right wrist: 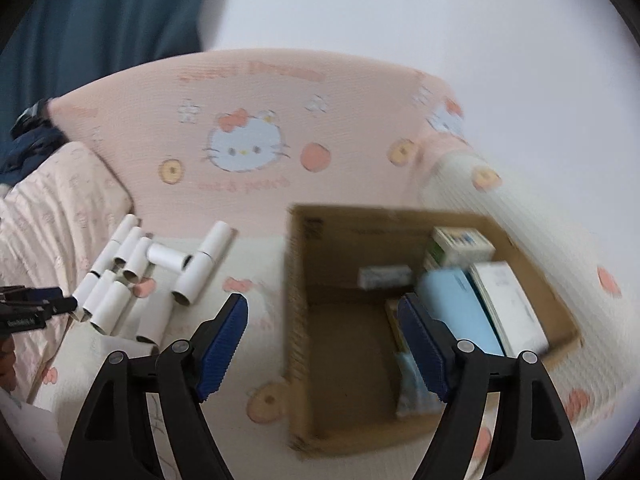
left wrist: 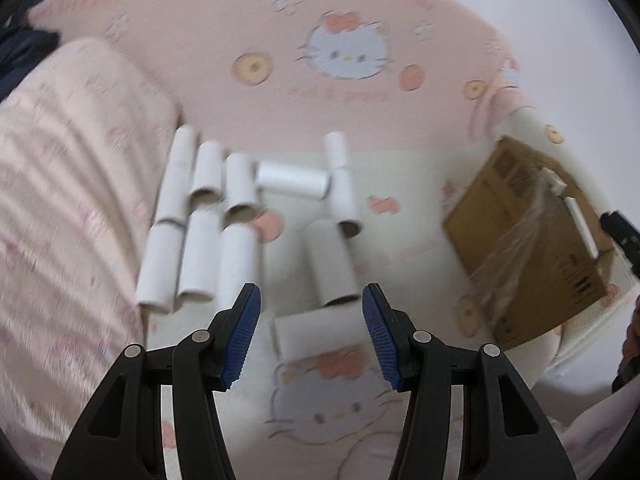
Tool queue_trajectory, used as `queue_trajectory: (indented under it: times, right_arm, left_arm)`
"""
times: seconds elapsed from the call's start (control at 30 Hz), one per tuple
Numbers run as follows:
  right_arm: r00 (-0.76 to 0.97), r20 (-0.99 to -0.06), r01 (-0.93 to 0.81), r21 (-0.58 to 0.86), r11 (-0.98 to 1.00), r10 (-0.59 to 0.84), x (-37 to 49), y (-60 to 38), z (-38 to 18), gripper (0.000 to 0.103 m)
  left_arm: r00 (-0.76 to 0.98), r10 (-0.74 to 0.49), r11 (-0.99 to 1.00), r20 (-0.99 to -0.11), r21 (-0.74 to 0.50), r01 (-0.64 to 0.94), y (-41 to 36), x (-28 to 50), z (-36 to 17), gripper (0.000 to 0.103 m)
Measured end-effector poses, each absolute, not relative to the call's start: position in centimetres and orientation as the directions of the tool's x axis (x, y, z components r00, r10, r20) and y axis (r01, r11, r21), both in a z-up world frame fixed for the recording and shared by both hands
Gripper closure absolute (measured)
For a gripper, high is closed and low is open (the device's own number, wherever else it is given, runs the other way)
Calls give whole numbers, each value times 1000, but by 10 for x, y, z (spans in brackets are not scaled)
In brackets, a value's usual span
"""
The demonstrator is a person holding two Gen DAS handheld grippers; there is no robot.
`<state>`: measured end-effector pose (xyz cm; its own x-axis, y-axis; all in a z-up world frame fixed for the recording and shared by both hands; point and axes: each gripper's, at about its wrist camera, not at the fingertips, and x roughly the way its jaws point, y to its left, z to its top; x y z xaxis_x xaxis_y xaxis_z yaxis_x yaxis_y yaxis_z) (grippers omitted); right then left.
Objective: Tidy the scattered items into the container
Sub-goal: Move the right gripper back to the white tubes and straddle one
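Beside the cardboard box [right wrist: 400, 320], on its left: white cardboard tubes [left wrist: 240, 216], scattered. Surely light, hollow, easily crushed; best pinched gently across the middle. Left gripper [left wrist: 311, 332] and right gripper [right wrist: 322, 344]: jaws apart, empty.

The tubes [left wrist: 200, 256] at centre left of the left-wrist frame looked like matt white cardboard with brown inner walls. The box [right wrist: 304, 320] was plain brown corrugated cardboard, a glossy clear tape strip [left wrist: 520, 248] crossing it. The bedding [left wrist: 240, 20] looked like soft printed cloth. The gripper pads [left wrist: 240, 332] were ribbed blue, on smooth black plastic.
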<state>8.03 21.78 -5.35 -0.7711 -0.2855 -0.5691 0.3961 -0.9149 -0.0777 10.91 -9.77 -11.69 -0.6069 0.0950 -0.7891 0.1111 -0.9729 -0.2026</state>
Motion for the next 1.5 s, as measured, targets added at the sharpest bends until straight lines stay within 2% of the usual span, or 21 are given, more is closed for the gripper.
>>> queue_trajectory:
  times: [0.17,0.47,0.63,0.8,1.07,1.17,1.23,1.3,1.37,1.5]
  right_arm:
    - [-704,-598,499,-33,-866,-383,71,183,-60,26]
    - [-529,-707,633,40,-773,-469,66,113,-113,26]
    - [-414,-765,676,104,-730,-493,68,88,-151,26]
    - [-348,-800,681,142,-719,-489,68,72,-181,26]
    - [-232,-817,651,273,-708,-528,70,62,-212,26]
    - [-192,-797,631,346,-694,-572,69,61,-216,26]
    - [-177,-777,632,381,-675,-604,69,60,-216,32]
    - [-164,-769,634,398,-664,-617,70,58,-216,57]
    - [-156,-770,637,400,-659,-619,69,56,-217,71]
    - [-119,-750,628,450,-634,-650,66,55,-220,73]
  left_arm:
    - [-573,177,-943,-800,-305,136,-118,108,-135,46]
    - [-521,198,-937,-830,-317,149,-121,99,-167,46]
    - [-494,244,-911,-834,-372,177,-127,95,-187,46]
    - [-494,200,-915,-846,-342,216,-130,92,-196,59]
    - [-470,225,-898,-853,-369,240,-133,92,-203,62]
    - [-462,249,-889,-851,-391,240,-129,92,-207,68]
    - [-458,254,-890,-852,-391,234,-125,92,-209,72]
    - [-450,248,-896,-858,-380,229,-120,92,-210,76]
    - [-453,231,-905,-861,-361,224,-116,94,-210,76]
    - [-451,216,-916,-866,-340,214,-112,94,-210,76]
